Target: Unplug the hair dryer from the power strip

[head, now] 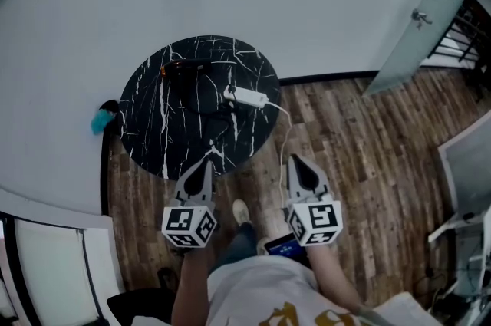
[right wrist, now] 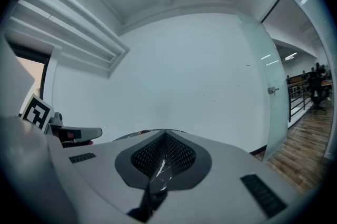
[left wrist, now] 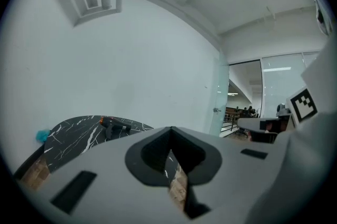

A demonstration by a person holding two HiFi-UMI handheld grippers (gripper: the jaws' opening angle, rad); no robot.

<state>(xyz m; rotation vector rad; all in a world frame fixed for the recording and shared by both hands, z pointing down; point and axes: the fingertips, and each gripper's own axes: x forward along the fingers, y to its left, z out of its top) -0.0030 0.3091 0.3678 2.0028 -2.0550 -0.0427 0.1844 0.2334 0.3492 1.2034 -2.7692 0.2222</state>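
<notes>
Fingers on left gripper [head: 205, 163] and right gripper [head: 296, 160] are closed, empty. Power strip [head: 247, 96] lies on the bench [head: 153, 125] at one o'clock from the left, hair dryer [head: 188, 68] beyond, stretched nine-to-three; the left looks nearer the dryer.

— Look of the left gripper [head: 208, 162]?
— Grey tapered shell with a dark spade-shaped recess and black slots; left marker cube [head: 188, 227] at the rear, white with black squares.
— And of the right gripper [head: 296, 160]?
— Same grey shell, mesh-textured recess, right marker cube [head: 315, 222] alike.
— Clothing?
— White T-shirt [head: 261, 292] with gold print, dark trousers [head: 239, 242], pale shoe [head: 240, 211].
</notes>
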